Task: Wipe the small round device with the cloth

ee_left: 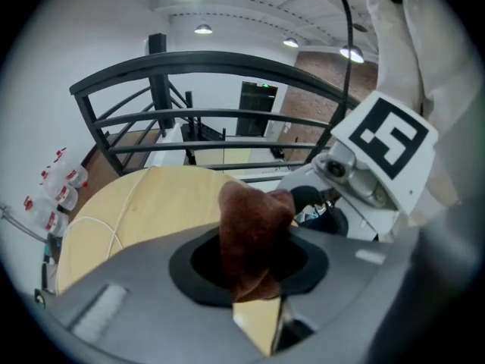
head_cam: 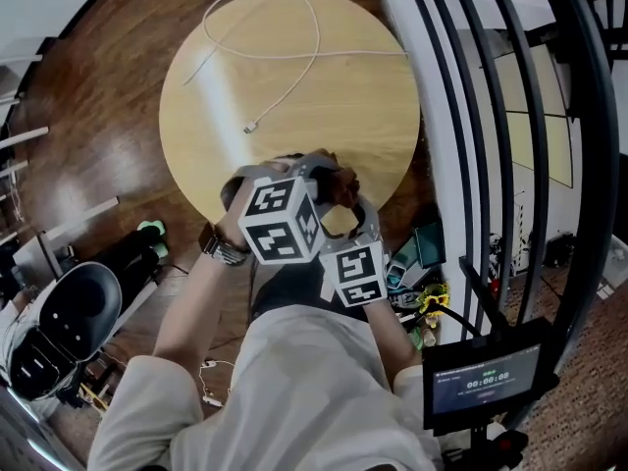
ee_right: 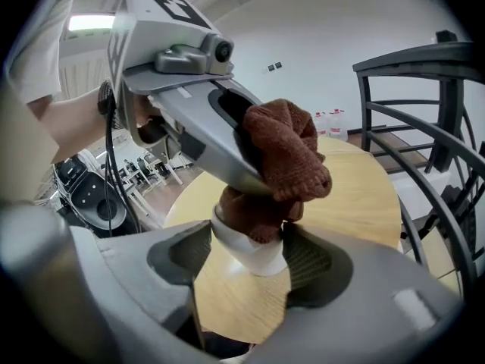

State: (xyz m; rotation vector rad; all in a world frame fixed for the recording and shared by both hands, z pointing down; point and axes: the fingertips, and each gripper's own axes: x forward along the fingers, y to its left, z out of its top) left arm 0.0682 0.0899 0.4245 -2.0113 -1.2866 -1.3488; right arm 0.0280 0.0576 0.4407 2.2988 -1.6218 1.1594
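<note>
Left tongs (ee_left: 256,279) clamped on brown cloth (ee_left: 254,226). Right tongs (ee_right: 250,268) spread wide, pads gripping small round device (ee_right: 256,255), white, centre of right gripper view, above bench (ee_right: 364,196). Cloth pressed onto device top.

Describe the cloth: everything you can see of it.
The cloth is reddish-brown with a fuzzy, knitted look. It is bunched into a wad and clamped between the left gripper's jaws, with a lump poking out past them. Its underside presses on top of the small round device, which is white and held between the right gripper's jaws by the round wooden table's edge.
</note>
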